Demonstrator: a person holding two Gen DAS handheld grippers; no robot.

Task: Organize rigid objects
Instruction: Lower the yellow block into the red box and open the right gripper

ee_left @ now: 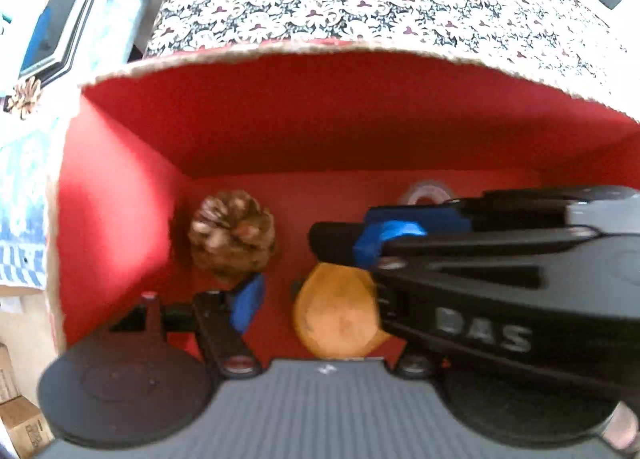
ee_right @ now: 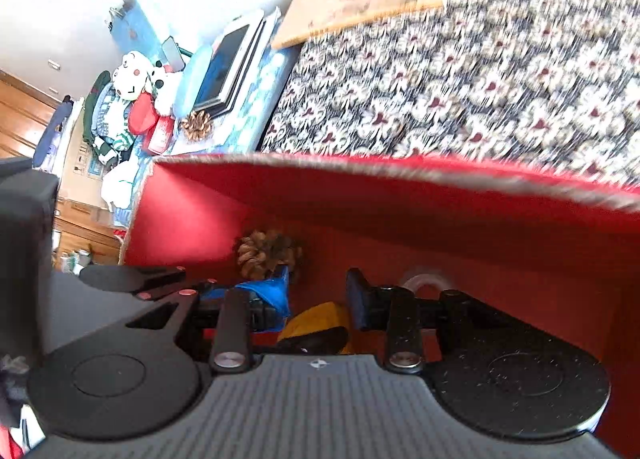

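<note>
You have both tools down inside the red box [ee_left: 120, 187]; your left gripper [ee_left: 308, 291] hangs over the orange round piece [ee_left: 340, 319] with its jaws spread and nothing pinched between them; the pine cone [ee_left: 232, 235] sits just beyond, near the box's left wall. Your right gripper [ee_right: 320, 307] also stands apart, gripping nothing that I can see, though the orange piece lies low between its fingers. Judging from this, the piece is already placed; lift both tools straight up so no fingertip drags it or knocks the cone. The box stands on a flower-patterned cloth [ee_right: 480, 79]; another pine cone [ee_right: 197, 123] and soft toys [ee_right: 132, 79] crowd the side shelf.
</note>
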